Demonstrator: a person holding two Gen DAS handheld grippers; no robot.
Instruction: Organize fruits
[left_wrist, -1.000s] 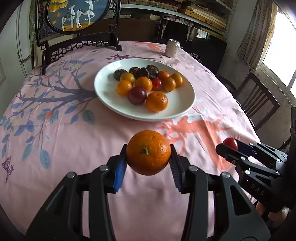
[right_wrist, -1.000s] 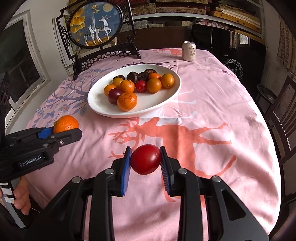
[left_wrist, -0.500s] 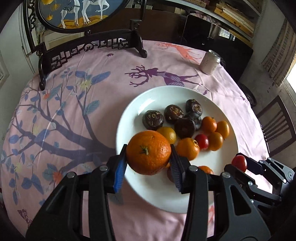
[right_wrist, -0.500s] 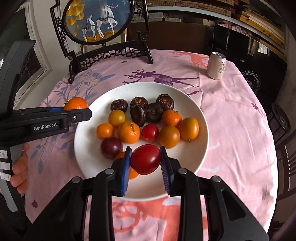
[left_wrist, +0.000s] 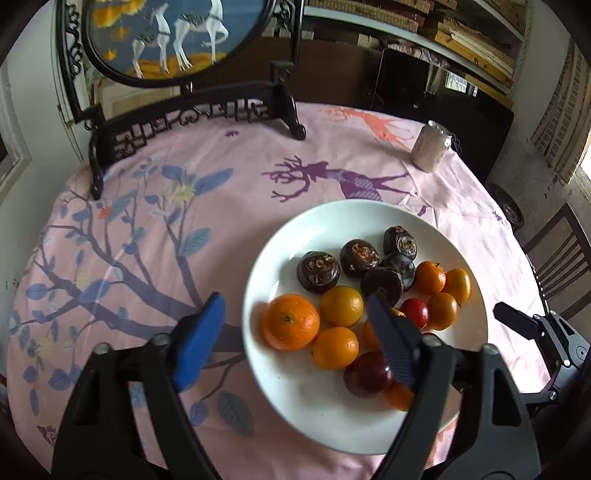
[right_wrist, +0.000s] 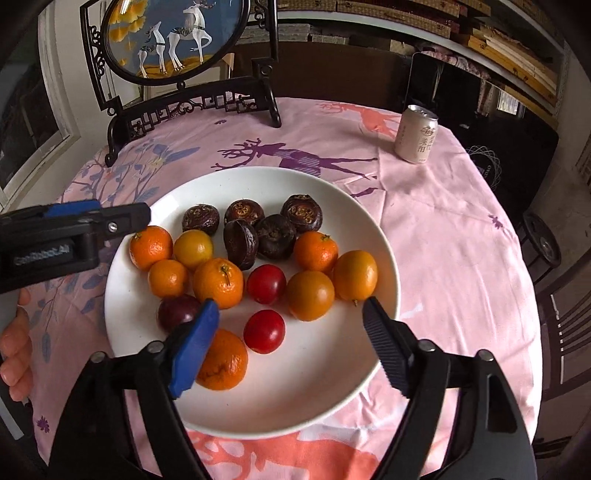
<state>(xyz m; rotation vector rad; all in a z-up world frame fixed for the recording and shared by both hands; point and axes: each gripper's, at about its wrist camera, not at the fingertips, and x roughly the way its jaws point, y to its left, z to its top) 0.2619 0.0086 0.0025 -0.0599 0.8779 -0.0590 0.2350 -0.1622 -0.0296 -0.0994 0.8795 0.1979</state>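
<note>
**Q:** Left wrist view — what is the left gripper (left_wrist: 295, 328) doing?

**A:** It is hanging over the near-left rim of the white plate (left_wrist: 280, 398) with its jaws spread wide, having just been opening; nothing is sitting between the blue pads. The large orange (left_wrist: 290, 321) is lying on the plate below the gap, touching neither pad, just beside a yellow-orange fruit (left_wrist: 341, 306).

**Q:** And the right gripper (right_wrist: 290, 334)?

**A:** Its jaws are likewise standing wide apart, having just been opening, and are gripping nothing. The red fruit (right_wrist: 264, 331) is resting on the plate's near half, between the pads in the picture but clear of both. Another orange (right_wrist: 222, 360) is lying partly behind the left pad.

**Q:** Is any writing showing?

**A:** The left gripper's body, entering the right wrist view from the left, is bearing a blurred "GenRobot.AI" label (right_wrist: 41, 255). The pale can (right_wrist: 416, 133), standing far right on the pink tablecloth (right_wrist: 443, 236), is carrying dark printed characters, too small to read.

**Q:** What else is lying on the plate?

**A:** Dark brown round fruits (right_wrist: 271, 230) are clustering on the far side, with small oranges nearer.
</note>
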